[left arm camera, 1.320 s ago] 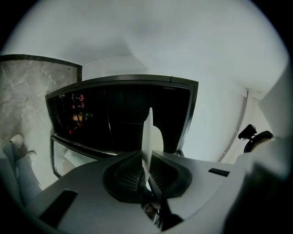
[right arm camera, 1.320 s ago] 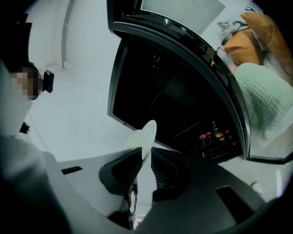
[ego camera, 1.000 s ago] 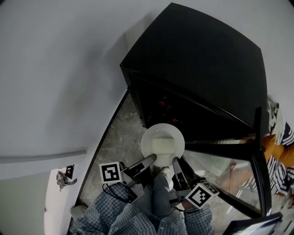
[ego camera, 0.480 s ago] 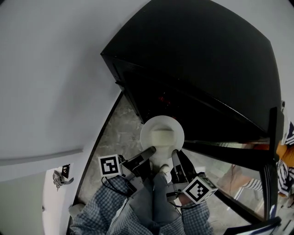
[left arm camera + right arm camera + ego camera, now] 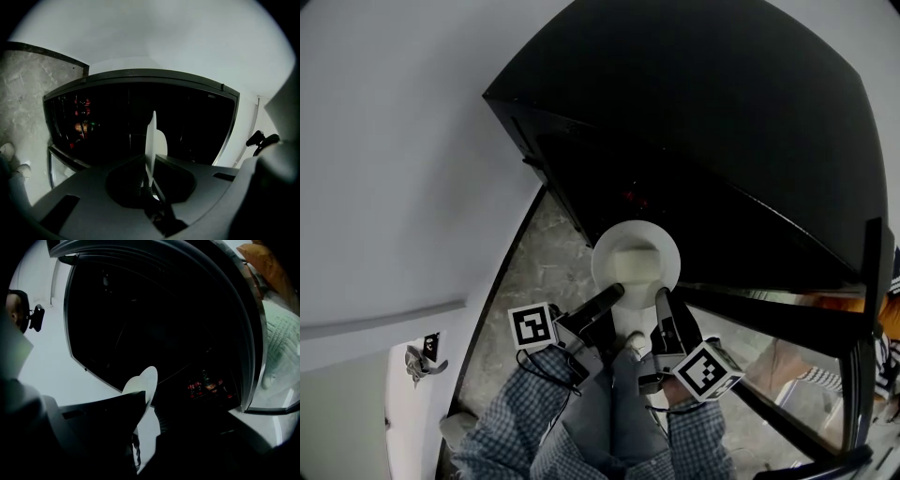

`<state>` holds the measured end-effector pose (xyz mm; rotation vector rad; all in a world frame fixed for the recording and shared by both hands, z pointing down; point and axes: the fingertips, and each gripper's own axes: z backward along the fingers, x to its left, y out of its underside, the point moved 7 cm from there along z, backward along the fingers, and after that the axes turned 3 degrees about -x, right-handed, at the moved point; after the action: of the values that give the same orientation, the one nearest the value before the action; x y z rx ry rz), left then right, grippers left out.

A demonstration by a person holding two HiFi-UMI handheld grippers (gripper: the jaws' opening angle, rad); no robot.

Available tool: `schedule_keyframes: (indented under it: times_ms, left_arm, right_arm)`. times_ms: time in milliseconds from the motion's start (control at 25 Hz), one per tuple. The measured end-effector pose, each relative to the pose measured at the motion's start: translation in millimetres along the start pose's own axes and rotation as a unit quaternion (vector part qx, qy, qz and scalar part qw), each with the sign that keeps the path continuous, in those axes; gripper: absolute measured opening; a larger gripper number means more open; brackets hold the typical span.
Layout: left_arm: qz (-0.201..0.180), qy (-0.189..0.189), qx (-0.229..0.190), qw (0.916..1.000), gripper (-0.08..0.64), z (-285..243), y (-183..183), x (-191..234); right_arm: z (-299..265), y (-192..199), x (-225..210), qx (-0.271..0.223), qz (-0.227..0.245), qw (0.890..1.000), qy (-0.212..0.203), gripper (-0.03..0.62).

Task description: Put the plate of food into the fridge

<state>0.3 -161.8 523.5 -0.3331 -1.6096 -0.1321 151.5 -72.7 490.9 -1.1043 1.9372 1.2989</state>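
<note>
Jaws of my left gripper (image 5: 616, 292) and right gripper (image 5: 661, 300) pinch the plate (image 5: 606, 262) of food (image 5: 636, 267) before the open fridge (image 5: 722, 122) at 12 o'clock, apparently not yet shelved.

A plain pale grey wall (image 5: 394, 141) fills the head view from 9 to 12 o'clock. At 7 o'clock a strip of mottled grey stone floor (image 5: 530, 262) runs between a dark skirting line (image 5: 502, 291) and the black fridge (image 5: 722, 122). The light is dim.

The plate (image 5: 614, 246) looks smooth and white, like glazed ceramic. The fridge (image 5: 722, 122) is black with a dull sheen. The floor (image 5: 534, 272) is mottled stone, the sleeves (image 5: 506, 433) checked cloth.
</note>
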Motion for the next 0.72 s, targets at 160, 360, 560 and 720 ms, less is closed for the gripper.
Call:
schedule_keyframes:
  times_ms: [160, 360, 560, 720]
  left_arm:
    - [-0.002, -0.002, -0.001, 1.0000, 0.041, -9, -6, 7]
    - [0.003, 0.003, -0.009, 1.0000, 0.041, -18, -12, 14]
    - [0.003, -0.001, -0.005, 1.0000, 0.041, -28, -17, 22]
    - [0.009, 0.000, -0.006, 0.9999, 0.041, -37, -20, 29]
  right_arm:
    - [-9, 0, -6, -0.002, 0.007, 1.000, 0.020, 0.067]
    - [-20, -2, -13, -0.006, -0.008, 1.000, 0.029, 0.067]
    - [-30, -5, -22, -0.007, -0.020, 0.999, 0.043, 0.067]
    - [-37, -8, -28, -0.012, -0.018, 0.998, 0.053, 0.066]
